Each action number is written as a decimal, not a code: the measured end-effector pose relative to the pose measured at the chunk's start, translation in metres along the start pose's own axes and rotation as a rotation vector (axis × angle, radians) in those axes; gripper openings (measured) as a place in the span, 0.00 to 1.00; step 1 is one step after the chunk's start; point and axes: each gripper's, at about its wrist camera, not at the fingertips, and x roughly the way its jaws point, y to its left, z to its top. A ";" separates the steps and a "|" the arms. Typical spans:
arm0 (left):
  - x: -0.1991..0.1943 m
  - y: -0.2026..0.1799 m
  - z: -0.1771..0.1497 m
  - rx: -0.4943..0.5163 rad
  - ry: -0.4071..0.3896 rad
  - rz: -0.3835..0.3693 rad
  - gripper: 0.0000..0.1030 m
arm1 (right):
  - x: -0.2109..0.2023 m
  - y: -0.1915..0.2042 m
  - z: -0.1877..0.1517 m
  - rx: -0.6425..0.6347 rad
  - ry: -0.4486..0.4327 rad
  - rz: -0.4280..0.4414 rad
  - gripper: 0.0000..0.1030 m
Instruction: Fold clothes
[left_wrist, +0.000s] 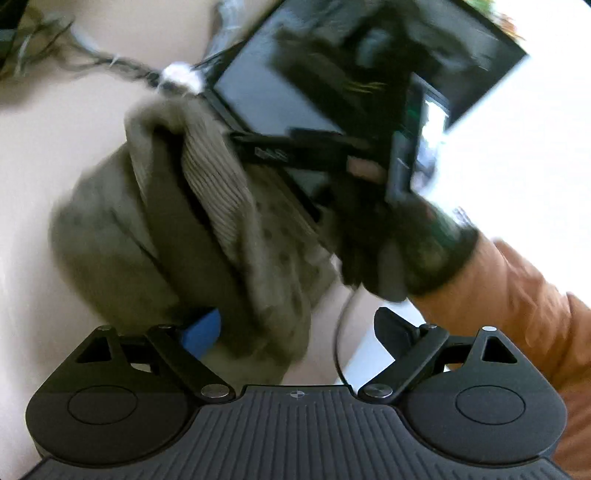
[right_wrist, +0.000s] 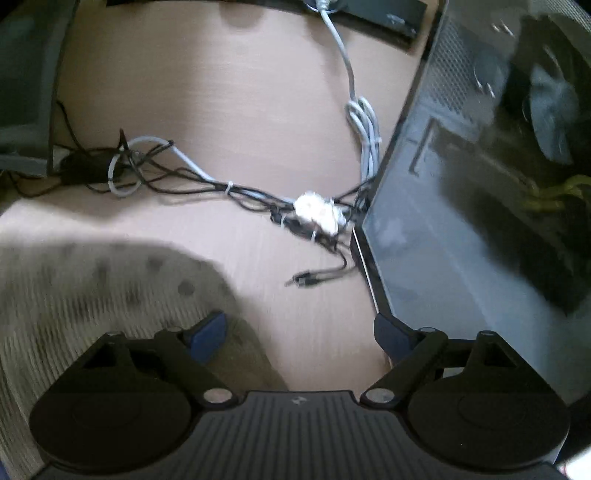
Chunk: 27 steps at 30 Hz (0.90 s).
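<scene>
An olive-grey ribbed garment with dark spots (left_wrist: 192, 236) lies bunched on the beige table (left_wrist: 55, 155) in the left wrist view. My left gripper (left_wrist: 295, 332) is open, its blue left pad (left_wrist: 201, 334) against the cloth's near edge. The other gripper (left_wrist: 369, 206), held by a gloved hand, hangs over the garment's right side. In the right wrist view the same spotted cloth (right_wrist: 92, 302) fills the lower left. My right gripper (right_wrist: 299, 338) is open, its left pad (right_wrist: 207, 338) over the cloth's edge, nothing between the fingers.
A black computer case with a glass side (right_wrist: 480, 184) stands at the right. A tangle of black and grey cables (right_wrist: 221, 188) with a white bundle (right_wrist: 317, 214) lies across the table (right_wrist: 240, 92). A black device (right_wrist: 369, 14) sits at the far edge. An orange sleeve (left_wrist: 517, 306) is at the right.
</scene>
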 end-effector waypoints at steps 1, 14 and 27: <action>-0.007 0.000 0.001 0.005 -0.017 0.015 0.92 | -0.005 -0.001 0.002 0.003 -0.017 0.017 0.85; -0.018 0.042 0.032 -0.115 -0.153 0.518 0.92 | -0.093 0.068 -0.076 -0.349 -0.147 0.184 0.96; -0.021 0.036 0.015 -0.218 -0.215 0.526 0.66 | -0.080 0.032 -0.071 -0.172 -0.137 0.116 0.46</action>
